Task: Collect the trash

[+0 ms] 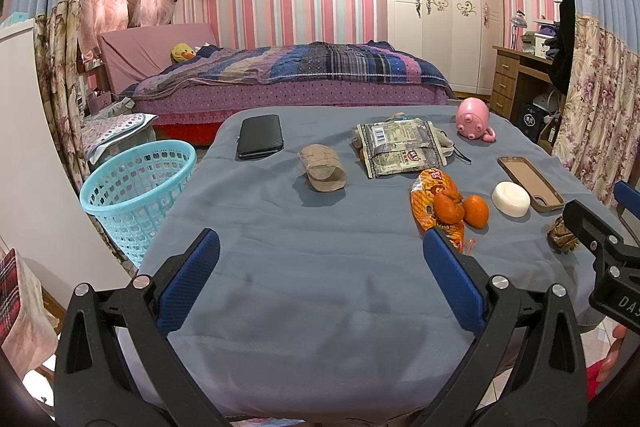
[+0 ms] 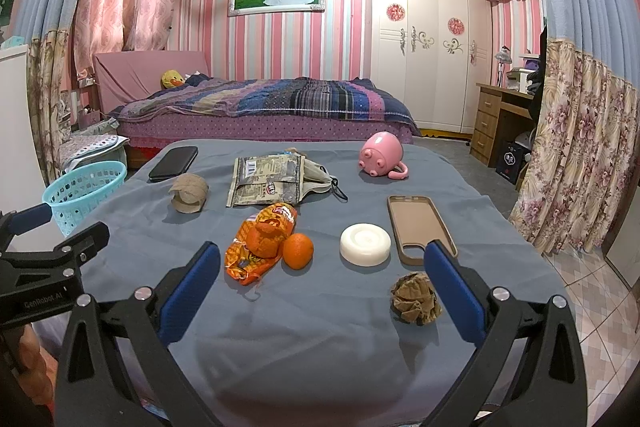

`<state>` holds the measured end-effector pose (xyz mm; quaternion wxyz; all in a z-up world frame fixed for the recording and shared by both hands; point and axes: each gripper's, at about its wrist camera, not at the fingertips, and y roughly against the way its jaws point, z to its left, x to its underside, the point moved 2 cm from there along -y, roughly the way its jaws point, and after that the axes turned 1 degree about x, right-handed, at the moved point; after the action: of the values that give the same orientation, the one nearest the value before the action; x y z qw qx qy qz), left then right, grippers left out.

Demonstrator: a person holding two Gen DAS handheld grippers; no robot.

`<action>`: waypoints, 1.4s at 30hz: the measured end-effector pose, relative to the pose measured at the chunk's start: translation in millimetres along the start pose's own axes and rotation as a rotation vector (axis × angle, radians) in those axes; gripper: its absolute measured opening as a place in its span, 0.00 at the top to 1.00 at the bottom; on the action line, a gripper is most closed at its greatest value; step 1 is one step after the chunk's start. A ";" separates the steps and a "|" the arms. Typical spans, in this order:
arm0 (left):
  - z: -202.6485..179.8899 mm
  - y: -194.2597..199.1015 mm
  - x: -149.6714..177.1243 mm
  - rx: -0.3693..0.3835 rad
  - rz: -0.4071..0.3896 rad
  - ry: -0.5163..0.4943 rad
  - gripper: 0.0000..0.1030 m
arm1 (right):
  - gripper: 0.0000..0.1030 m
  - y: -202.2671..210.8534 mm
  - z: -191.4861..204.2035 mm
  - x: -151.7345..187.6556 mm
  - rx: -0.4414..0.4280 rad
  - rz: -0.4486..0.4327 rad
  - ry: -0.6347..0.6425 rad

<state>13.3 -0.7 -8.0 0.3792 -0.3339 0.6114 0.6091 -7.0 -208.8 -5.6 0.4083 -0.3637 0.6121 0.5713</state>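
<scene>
On the grey-blue table (image 1: 304, 287) lie a cardboard roll (image 1: 322, 167), a grey snack wrapper (image 1: 402, 147), an orange wrapper (image 1: 430, 203) with orange peel (image 1: 448, 206) on it, and a crumpled brown paper ball (image 2: 416, 298). A light-blue mesh basket (image 1: 138, 195) stands beside the table's left edge. My left gripper (image 1: 320, 267) is open and empty over the near table. My right gripper (image 2: 322, 279) is open and empty, with the paper ball just inside its right finger. The paper ball also shows in the left wrist view (image 1: 562, 235).
A black phone (image 1: 260, 135), a pink pig mug (image 1: 474, 119), a brown phone case (image 1: 530, 183), a white round soap (image 1: 511, 199), a whole orange (image 1: 477, 211) and a face mask (image 2: 320, 175) also lie on the table. A bed (image 1: 304, 75) stands behind it.
</scene>
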 end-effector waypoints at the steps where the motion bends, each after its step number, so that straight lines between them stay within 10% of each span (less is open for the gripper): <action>1: 0.2 0.1 0.0 0.001 0.000 0.000 0.05 | 0.03 0.0 0.0 0.0 0.000 -0.001 0.000; 42: 10.9 -2.0 -0.1 -0.025 -0.003 -0.008 0.05 | 0.04 -6.6 -19.2 2.8 0.030 0.013 -0.017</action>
<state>15.7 10.1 -8.5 0.3781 -0.3370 0.6019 0.6174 -3.7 -228.4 -10.5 0.4152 -0.3487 0.6195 0.5677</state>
